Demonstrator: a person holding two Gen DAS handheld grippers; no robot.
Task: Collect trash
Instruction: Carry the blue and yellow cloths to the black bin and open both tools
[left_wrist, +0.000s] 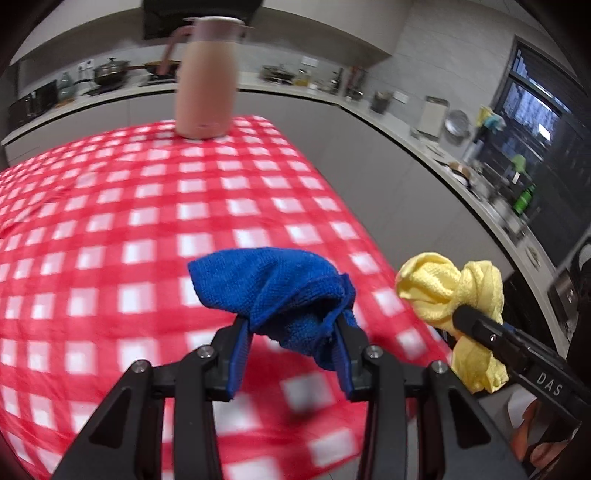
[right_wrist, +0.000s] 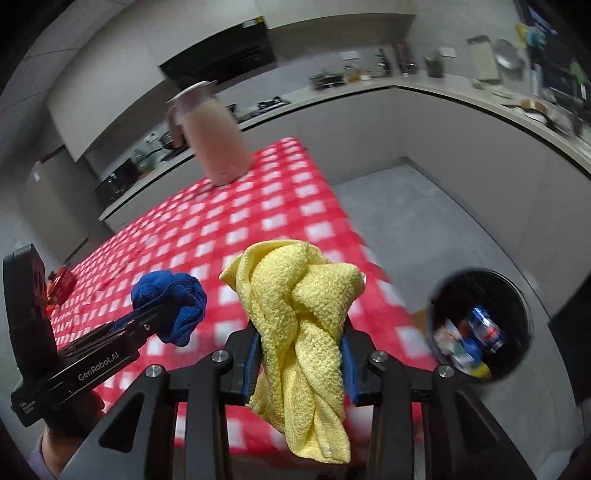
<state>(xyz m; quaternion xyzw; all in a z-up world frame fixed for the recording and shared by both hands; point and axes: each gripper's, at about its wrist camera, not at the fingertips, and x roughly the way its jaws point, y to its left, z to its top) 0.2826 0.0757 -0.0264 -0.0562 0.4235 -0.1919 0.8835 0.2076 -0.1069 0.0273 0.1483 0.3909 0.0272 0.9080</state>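
My left gripper (left_wrist: 291, 332) is shut on a crumpled blue cloth (left_wrist: 273, 288), held above the red-and-white checked tablecloth (left_wrist: 147, 206). To its right, my right gripper (left_wrist: 458, 314) is shut on a bunched yellow cloth (left_wrist: 443, 284). In the right wrist view the yellow cloth (right_wrist: 295, 317) hangs between the jaws of the right gripper (right_wrist: 299, 347), above the table's near right edge. The left gripper (right_wrist: 162, 314) with the blue cloth (right_wrist: 173, 299) shows to the left. A black bin (right_wrist: 480, 325) on the floor to the right holds cans and wrappers.
A pink jug (left_wrist: 205, 77) with a handle stands at the far end of the table (right_wrist: 280, 206). A red wrapper (right_wrist: 61, 282) lies near the table's left side. Kitchen counters (left_wrist: 406, 122) with pots and bottles run along the back and right. Grey floor (right_wrist: 406, 221) lies between table and bin.
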